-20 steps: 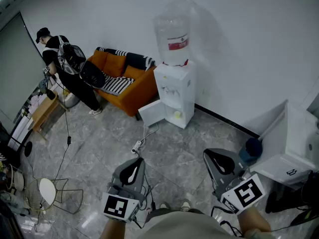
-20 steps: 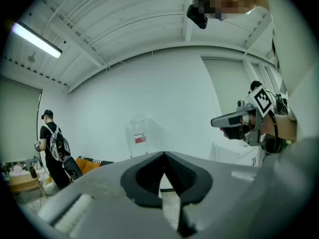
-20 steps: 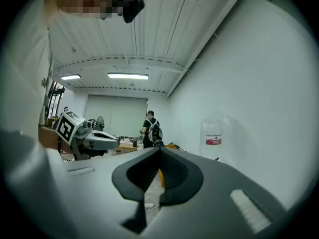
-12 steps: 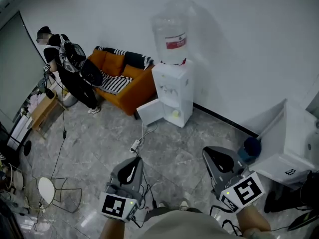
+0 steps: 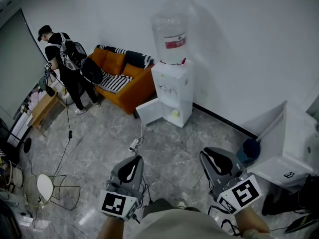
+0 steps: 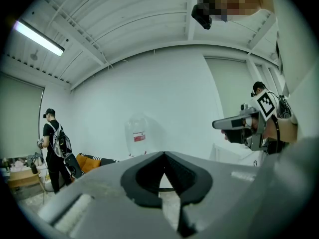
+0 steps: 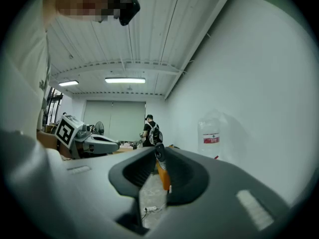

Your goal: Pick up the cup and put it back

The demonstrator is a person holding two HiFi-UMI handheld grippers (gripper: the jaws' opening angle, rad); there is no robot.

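Note:
No cup shows clearly in any view. A white water dispenser (image 5: 172, 91) with a big bottle stands against the far wall, its lower door (image 5: 148, 112) swung open. A small pale thing (image 5: 175, 113) sits inside, too small to tell what it is. My left gripper (image 5: 133, 160) is held low over the floor, jaws together, with nothing in them. My right gripper (image 5: 210, 155) is beside it, also shut and empty. Both point toward the dispenser. In the left gripper view its jaws (image 6: 163, 154) meet at the tip, and the right gripper (image 6: 222, 124) shows at the right.
An orange sofa (image 5: 122, 81) stands left of the dispenser. A person with a backpack (image 5: 67, 66) is by it. A power strip and cable (image 5: 135, 144) lie on the tiled floor. A wire stool (image 5: 50, 193) is at lower left, a white cabinet (image 5: 289, 148) and blue bin (image 5: 250, 148) at right.
The person by the sofa has straightened up and stepped slightly. Both grippers have drifted a little, still shut and empty.

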